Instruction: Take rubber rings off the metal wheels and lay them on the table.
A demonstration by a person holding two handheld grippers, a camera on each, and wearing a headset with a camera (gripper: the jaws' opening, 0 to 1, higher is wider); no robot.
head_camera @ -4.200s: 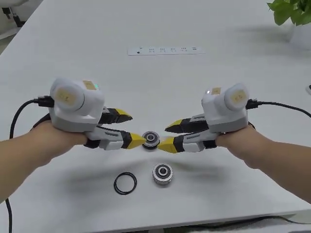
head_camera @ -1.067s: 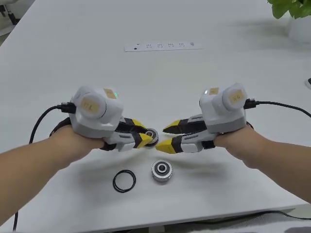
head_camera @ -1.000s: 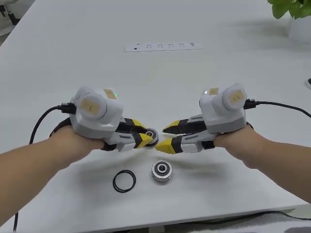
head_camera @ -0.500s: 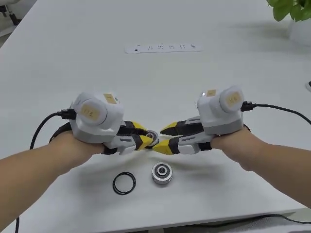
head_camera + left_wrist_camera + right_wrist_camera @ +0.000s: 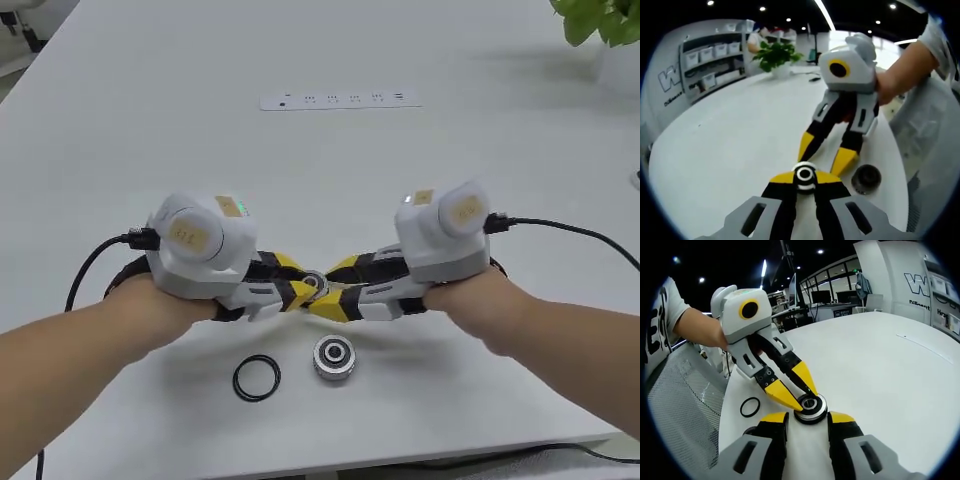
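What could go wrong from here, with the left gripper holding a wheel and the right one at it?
The left gripper pinches the held wheel by its tips alone; a pull from the right gripper, whose open jaws flank it, may tug the wheel free.
If it slips, it could knock the second wheel or loose ring lying close by and roll.
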